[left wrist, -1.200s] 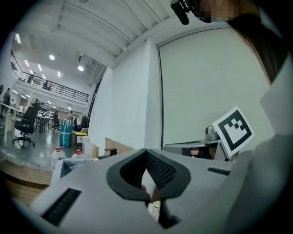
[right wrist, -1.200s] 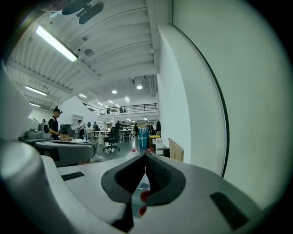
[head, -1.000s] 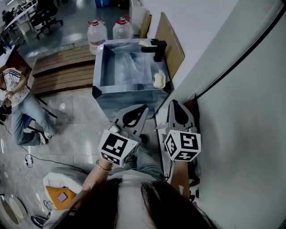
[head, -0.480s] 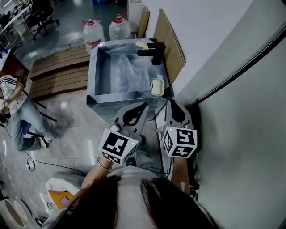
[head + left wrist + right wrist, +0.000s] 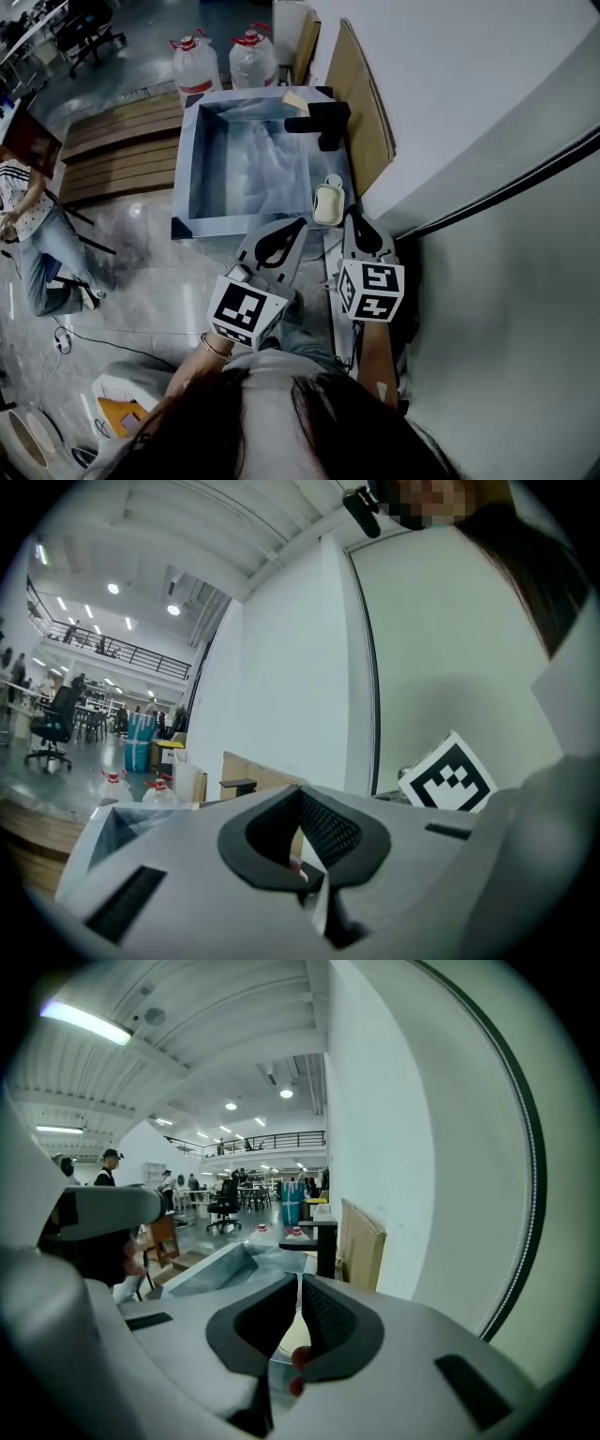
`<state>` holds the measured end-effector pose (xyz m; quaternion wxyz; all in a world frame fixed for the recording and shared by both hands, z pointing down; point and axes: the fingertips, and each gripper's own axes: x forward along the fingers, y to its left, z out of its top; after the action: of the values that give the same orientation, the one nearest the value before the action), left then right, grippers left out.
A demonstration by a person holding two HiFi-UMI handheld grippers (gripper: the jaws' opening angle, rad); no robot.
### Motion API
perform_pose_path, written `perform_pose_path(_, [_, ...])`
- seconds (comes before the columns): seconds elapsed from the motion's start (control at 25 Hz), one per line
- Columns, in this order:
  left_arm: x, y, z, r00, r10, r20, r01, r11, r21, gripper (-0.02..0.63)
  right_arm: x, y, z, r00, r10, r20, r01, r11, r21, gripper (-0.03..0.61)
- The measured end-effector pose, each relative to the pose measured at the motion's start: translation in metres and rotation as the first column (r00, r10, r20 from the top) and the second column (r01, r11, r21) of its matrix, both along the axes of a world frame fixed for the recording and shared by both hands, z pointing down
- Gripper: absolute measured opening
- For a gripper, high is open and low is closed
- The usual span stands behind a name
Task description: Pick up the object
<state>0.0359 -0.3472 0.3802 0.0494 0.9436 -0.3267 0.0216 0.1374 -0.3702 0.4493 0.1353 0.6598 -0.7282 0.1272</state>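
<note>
A cream, soap-like object (image 5: 325,201) lies in a small white dish on the front right corner of a steel sink (image 5: 187,178). My left gripper (image 5: 296,228) is held over the sink's front rim, left of the object, jaws shut and empty. My right gripper (image 5: 352,218) hovers just right of the object, close to its near end, also shut with nothing held. In the left gripper view the left gripper (image 5: 301,795) has its pads pressed together. The right gripper (image 5: 299,1283) points along the sink (image 5: 225,1269) toward a black faucet (image 5: 324,1241).
A black faucet (image 5: 321,119) and a yellow sponge (image 5: 296,99) sit at the sink's far right corner. Two water bottles (image 5: 197,58) stand behind the sink. A cardboard sheet (image 5: 361,103) leans on the white wall at the right. A wooden pallet (image 5: 112,155) and a seated person (image 5: 28,234) are at the left.
Both grippers have moved forward to the sink's front right corner, so the cream object now lies just ahead of them. Both stay shut.
</note>
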Motion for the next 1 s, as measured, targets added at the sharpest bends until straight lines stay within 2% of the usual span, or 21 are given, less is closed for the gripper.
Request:
perform_pose_path(0.4, [0.015,-0.049,0.027,0.999,-0.047,0.018,0.047,0.998,-0.036,0.009,0.022,-0.054,0.071,0.999,-0.033,-0.013,0.031,0.987,-0.157,0.032])
perform_pose_path(0.64, [0.020,-0.066,0.042,0.998,-0.062,0.031,0.064,0.996,-0.060,0.009,0.031,-0.072,0.111,0.999,-0.042,-0.003,0.040,0.967,-0.250,0.071])
perform_pose_path(1.0, [0.025,-0.082,0.055,0.995,-0.080,0.058,0.084,0.993,-0.079,0.009,0.040,-0.087,0.166,0.999,-0.013,0.031,0.024,0.929,-0.369,0.080])
